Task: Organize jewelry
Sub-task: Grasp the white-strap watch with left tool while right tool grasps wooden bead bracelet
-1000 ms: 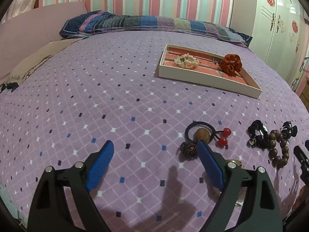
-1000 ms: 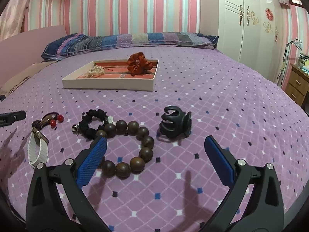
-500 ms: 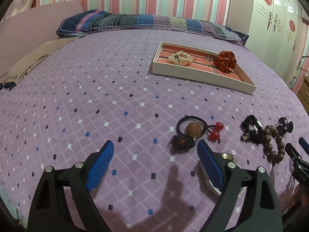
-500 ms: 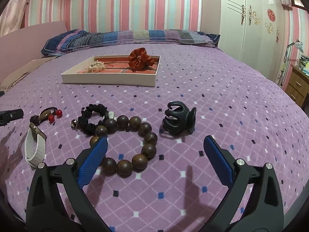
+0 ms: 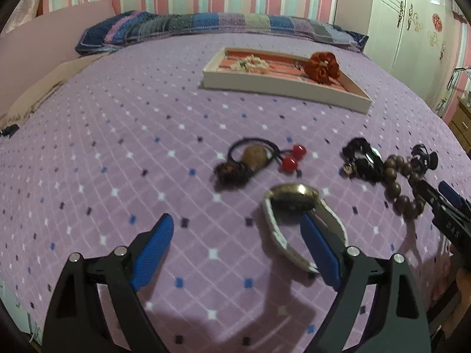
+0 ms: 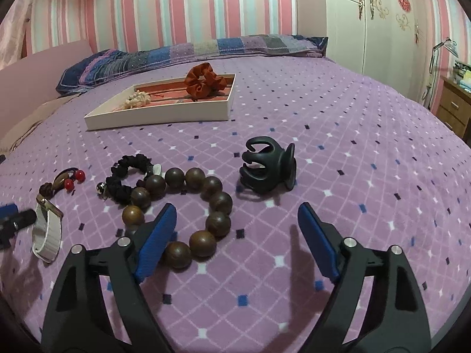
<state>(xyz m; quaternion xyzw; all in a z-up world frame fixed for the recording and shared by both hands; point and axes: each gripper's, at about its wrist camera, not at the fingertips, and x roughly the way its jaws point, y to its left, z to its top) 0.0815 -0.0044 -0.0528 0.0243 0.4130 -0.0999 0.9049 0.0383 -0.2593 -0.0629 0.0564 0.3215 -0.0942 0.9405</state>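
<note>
Left wrist view: a white tray point(image 5: 282, 86) is seen far across the purple bedspread point(image 5: 117, 147), with a striped pink lining. Inside it, a cream floral piece point(image 5: 250, 63) is laid toward the left and a rust scrunchie point(image 5: 322, 64) toward the right; a small ring-like item beside the scrunchie is too small to identify. Loose on the spread, well apart from the tray: a black hair tie with red beads point(image 5: 265, 156), a watch with white strap point(image 5: 297, 223), a black scrunchie point(image 5: 360, 161), a wooden bead bracelet point(image 5: 403, 188). The left gripper point(image 5: 235, 235) is held with fingers spread wide, nothing pinched; its right finger overlaps the watch strap, and contact cannot be told. Motion blur is present on the near items. The right gripper point(image 5: 447, 203) is cut off at the right edge.

Right wrist view: the same tray point(image 6: 164, 111) is seen with the rust scrunchie point(image 6: 203, 82) leaning over the far right rim and the cream piece point(image 6: 138, 100) at the left. The right gripper point(image 6: 235, 226) is spread, though its jaws have just been closing; nothing is pinched. The bead bracelet point(image 6: 212, 206) is partly hidden behind the left finger. A black claw clip point(image 6: 268, 167) is placed just beyond the fingertips. The black scrunchie point(image 6: 129, 176) is touching the beads. The watch point(image 6: 47, 229) and the red-bead tie point(image 6: 64, 179) are seen at far left; the left gripper's tip point(image 6: 14, 220) is blurred and cut off.
</note>
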